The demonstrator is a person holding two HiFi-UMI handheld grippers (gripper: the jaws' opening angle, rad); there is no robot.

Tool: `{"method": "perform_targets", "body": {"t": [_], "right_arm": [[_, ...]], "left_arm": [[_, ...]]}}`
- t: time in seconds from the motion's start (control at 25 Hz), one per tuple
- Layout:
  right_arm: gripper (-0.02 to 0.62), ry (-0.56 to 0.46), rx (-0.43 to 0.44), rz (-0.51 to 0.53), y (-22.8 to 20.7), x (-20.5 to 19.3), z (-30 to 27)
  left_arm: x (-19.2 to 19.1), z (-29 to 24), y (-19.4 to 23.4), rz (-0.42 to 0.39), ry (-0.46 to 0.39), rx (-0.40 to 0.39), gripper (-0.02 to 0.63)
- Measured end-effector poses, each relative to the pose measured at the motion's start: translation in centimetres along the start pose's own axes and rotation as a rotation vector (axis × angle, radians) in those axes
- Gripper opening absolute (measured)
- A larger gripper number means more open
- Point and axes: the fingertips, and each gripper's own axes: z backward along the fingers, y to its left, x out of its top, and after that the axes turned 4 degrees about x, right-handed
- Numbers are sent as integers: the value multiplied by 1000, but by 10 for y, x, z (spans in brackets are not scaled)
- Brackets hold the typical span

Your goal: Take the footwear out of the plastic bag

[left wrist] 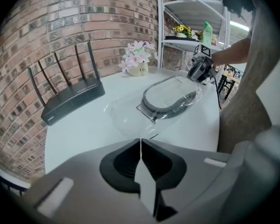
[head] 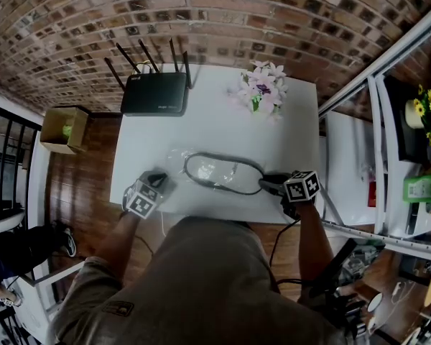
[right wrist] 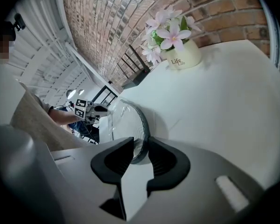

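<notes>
Our left gripper [left wrist: 140,141] has its jaws pressed together. The clear film of the bag [left wrist: 123,118] tapers straight into the seam between them, so we judge that they pinch a corner of it. Just ahead of those jaws the bag fans out flat on the desk [left wrist: 79,134]. Further ahead, inside the film, lies the slipper [left wrist: 169,107], a flat thing with a grey rim and a pale insole.

Our right gripper [right wrist: 141,146] comes at it from the far end. Its jaws stand a narrow gap apart, and the slipper's grey rim sits between them with the pads on either side of it. We cannot tell whether film lies between the pads and the rim.

We expect the slipper to be light and somewhat bendy, with a rim firm enough to pull on. The rim's edge, where the right jaws already sit, looks like the best hold, since the broad insole offers nothing to pinch. The bag is thin, slippery and limp, so it would slide along with the slipper unless held back. The corner in the left jaws seems the right anchor for that.

If film is caught under the right jaws, the bag would come along with the slipper. The router [left wrist: 72,99] and the flowers [right wrist: 170,34] stand well beyond both jaws.
</notes>
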Motion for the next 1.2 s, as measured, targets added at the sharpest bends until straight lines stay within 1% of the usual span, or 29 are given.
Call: {"method": "perform_targets", "body": {"t": [0.08, 0.12, 0.2, 0.24, 0.32, 0.44, 0.52, 0.6, 0.68, 0.8, 0.84, 0.88, 0.96, 1.0, 1.2], "right_arm": [[112, 4, -7, 3, 0, -1, 0], [112, 4, -9, 4, 0, 0, 0], [109, 2, -10, 4, 0, 0, 0], [107, 1, -12, 5, 0, 0, 0], [106, 1, -16, 8, 1, 0, 0], [99, 3, -19, 16, 1, 0, 1], [92, 2, -20, 19, 1, 1, 1], [91, 3, -20, 20, 2, 1, 1], [91, 5, -20, 21, 3, 1, 1], [89, 9, -17, 26, 3, 1, 1], [89, 10, -15, 27, 3, 2, 1], [89, 11, -14, 28, 3, 2, 1], [87, 13, -11, 31, 4, 2, 1], [87, 13, -10, 32, 4, 3, 1], [84, 12, -5, 37, 4, 3, 0]], "left_arm": [[2, 2, -3, -6, -20, -13, 11], [4, 4, -4, -11, -35, -22, 21], [11, 8, -6, -24, -71, -32, 140], [15, 10, -6, -33, -89, -33, 163], [22, 12, -7, -49, -123, -25, 186], [28, 11, -5, -65, -153, -1, 193], [33, 7, -10, -91, -154, -8, 193], [40, 2, -20, -153, -144, -29, 193], [43, -6, -28, -205, -115, -39, 193], [40, -18, -30, -220, -71, -42, 188], [39, -19, -29, -221, -61, -42, 159], [39, -20, -29, -223, -55, -41, 108], [39, -19, -31, -230, -52, -41, 50], [40, -18, -31, -232, -52, -42, 31], [37, -17, -32, -231, -49, -45, 15]]}}
